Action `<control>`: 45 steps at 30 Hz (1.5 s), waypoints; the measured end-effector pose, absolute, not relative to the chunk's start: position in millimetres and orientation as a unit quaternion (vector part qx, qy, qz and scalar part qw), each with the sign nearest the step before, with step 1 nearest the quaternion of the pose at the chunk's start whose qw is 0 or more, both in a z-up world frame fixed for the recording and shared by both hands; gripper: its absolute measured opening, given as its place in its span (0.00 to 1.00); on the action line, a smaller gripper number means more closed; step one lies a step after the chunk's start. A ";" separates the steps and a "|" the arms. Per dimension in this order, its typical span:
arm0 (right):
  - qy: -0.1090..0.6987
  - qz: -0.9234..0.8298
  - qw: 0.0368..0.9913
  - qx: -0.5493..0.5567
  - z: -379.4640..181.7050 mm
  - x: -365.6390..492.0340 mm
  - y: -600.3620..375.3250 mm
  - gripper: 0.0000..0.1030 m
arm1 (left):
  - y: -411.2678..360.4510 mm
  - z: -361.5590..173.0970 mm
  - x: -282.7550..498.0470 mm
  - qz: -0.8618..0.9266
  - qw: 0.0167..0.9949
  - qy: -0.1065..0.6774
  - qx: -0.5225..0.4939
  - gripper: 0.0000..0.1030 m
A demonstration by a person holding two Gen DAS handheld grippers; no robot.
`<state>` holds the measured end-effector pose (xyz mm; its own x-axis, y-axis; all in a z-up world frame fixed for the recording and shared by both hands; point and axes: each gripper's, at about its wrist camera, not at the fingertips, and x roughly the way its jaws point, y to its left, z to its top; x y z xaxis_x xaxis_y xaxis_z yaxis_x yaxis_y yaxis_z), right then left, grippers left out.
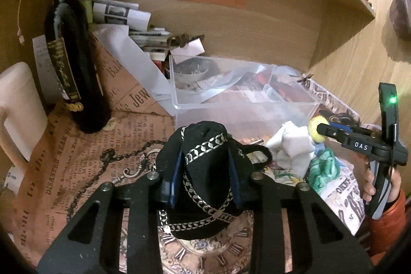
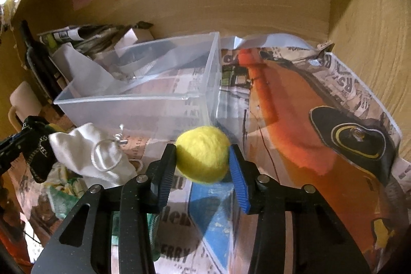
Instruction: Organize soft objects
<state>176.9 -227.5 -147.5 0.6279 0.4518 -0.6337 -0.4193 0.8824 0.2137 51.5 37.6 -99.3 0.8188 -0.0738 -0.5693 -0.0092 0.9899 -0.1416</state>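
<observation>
Both tongs are pinching soft things ready for lifting, the left tongs (image 1: pixel 205 171) squeezing the black chain-print cloth (image 1: pixel 205 158) and the right tongs (image 2: pixel 203 158) gripping the yellow felt ball (image 2: pixel 203 153), while the clear bin (image 2: pixel 138 99) is waiting just beyond on the bench (image 2: pixel 295 120).

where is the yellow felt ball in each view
Left wrist: yellow felt ball at right of centre, at the tips of the right hand-held gripper.
Right wrist: centre, pressed between that gripper's pads.
Shared landmark: clear plastic bin just behind it.
</observation>
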 end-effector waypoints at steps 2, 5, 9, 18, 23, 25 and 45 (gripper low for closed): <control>0.349 0.241 0.905 0.023 -141.8 173.0 -228.2 0.37 | 39.5 -93.8 46.5 -0.023 0.953 0.293 -0.072 0.31; 0.334 0.241 0.911 0.026 -132.0 167.1 -230.6 0.37 | 40.6 -85.4 41.8 -0.033 0.956 0.283 -0.073 0.31; 0.314 0.254 0.914 0.037 -117.3 159.8 -232.6 0.37 | 37.7 -77.0 43.2 -0.043 0.959 0.273 -0.068 0.31; 0.291 0.276 0.916 0.008 -105.5 152.1 -211.9 0.37 | 10.5 -73.1 62.3 -0.093 0.957 0.271 -0.052 0.31; 0.346 0.260 0.902 0.007 -136.9 171.6 -213.6 0.37 | 2.5 -75.7 66.2 -0.124 0.952 0.274 -0.058 0.31; 0.363 0.256 0.896 0.002 -147.4 177.2 -213.1 0.38 | 1.1 -75.7 66.1 -0.137 0.950 0.273 -0.059 0.31; 0.322 0.358 0.876 -0.019 -112.2 146.9 -169.3 0.54 | -25.8 -98.4 62.1 -0.196 0.939 0.283 -0.005 0.31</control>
<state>146.9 -169.3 -112.2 0.5361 0.6154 -0.5778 -0.6404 0.7425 0.1967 62.1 -25.8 -98.4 0.7625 -0.3714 -0.5298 0.3656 0.9229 -0.1209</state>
